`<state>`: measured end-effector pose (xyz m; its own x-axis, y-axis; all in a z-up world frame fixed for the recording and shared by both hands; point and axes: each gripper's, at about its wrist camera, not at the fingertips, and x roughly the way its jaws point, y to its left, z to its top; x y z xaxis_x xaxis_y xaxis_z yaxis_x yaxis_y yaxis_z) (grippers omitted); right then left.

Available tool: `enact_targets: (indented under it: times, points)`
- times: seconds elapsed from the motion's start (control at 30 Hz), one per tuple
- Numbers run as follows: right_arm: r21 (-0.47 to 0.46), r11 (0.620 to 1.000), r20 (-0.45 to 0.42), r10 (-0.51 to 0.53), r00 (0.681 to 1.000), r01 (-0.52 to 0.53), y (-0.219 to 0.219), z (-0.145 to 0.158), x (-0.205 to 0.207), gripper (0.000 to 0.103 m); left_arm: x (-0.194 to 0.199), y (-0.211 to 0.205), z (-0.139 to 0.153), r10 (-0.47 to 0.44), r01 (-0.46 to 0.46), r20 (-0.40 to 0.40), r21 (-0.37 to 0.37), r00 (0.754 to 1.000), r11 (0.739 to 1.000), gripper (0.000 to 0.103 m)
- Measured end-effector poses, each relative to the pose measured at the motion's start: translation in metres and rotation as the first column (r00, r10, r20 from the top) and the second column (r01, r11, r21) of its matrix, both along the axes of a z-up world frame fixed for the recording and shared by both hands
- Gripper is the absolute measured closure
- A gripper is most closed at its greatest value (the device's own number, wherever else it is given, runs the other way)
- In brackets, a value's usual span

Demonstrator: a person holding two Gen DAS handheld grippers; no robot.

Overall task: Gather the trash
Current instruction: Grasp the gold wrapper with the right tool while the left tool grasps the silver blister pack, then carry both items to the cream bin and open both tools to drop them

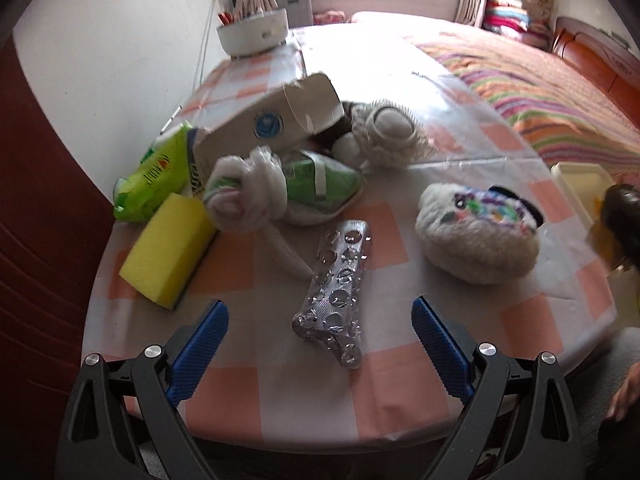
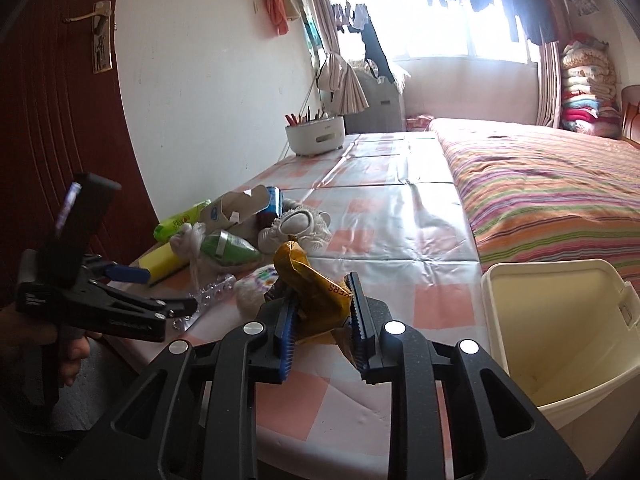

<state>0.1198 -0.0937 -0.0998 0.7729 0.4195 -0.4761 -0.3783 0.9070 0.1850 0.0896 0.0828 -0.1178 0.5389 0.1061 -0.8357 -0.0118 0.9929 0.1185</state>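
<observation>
— Which hand is nearer that empty blister pack (image 1: 335,292)?

— The left gripper (image 1: 320,344). Its jaws stand wide and bare, and the pack lies on the checked tablecloth (image 1: 404,376) just ahead, between the two fingers.

— How does it lie?

— Lengthwise, pointing away along the fingers, so I'd guess they'd close across its narrow width.

— And the other hand?

— The right gripper (image 2: 322,320) is clamped on a crumpled yellow wrapper (image 2: 316,292); the cream bin (image 2: 560,320) sits open just to its right.
</observation>
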Motion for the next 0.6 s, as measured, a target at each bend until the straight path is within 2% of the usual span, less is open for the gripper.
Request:
enact_targets:
  times: [0.2, 0.3, 0.37, 0.43, 0.5, 0.6]
  points:
    - [0.023, 1.000, 0.013, -0.013, 1.000, 0.013, -0.009, -0.001, 0.001, 0.078, 0.013, 0.003, -0.010, 0.001, -0.001, -0.054, -0.015, 0.999, 1.000, 0.015]
    - [0.031, 0.999, 0.013, -0.021, 1.000, 0.021, -0.012, -0.001, 0.002, 0.076, 0.020, 0.002, -0.017, -0.008, 0.006, -0.093, -0.024, 0.996, 1.000, 0.031]
    - [0.038, 0.999, 0.016, -0.026, 1.000, 0.026, -0.015, -0.001, 0.002, 0.075, 0.024, 0.002, -0.023, -0.020, 0.015, -0.124, -0.042, 0.992, 0.999, 0.047]
    - [0.038, 0.999, 0.021, -0.035, 0.999, 0.034, -0.017, 0.000, 0.002, 0.075, 0.023, 0.004, -0.023, -0.019, 0.012, -0.118, -0.060, 0.993, 0.998, 0.052]
    - [0.041, 0.998, 0.019, -0.038, 0.999, 0.038, -0.020, 0.000, 0.003, 0.075, 0.024, 0.005, -0.023, -0.035, 0.024, -0.122, -0.085, 0.992, 0.996, 0.064]
    - [0.046, 0.998, 0.021, -0.049, 0.999, 0.048, -0.024, 0.002, 0.003, 0.075, 0.024, 0.004, -0.022, -0.044, 0.035, -0.115, -0.076, 0.992, 0.996, 0.067]
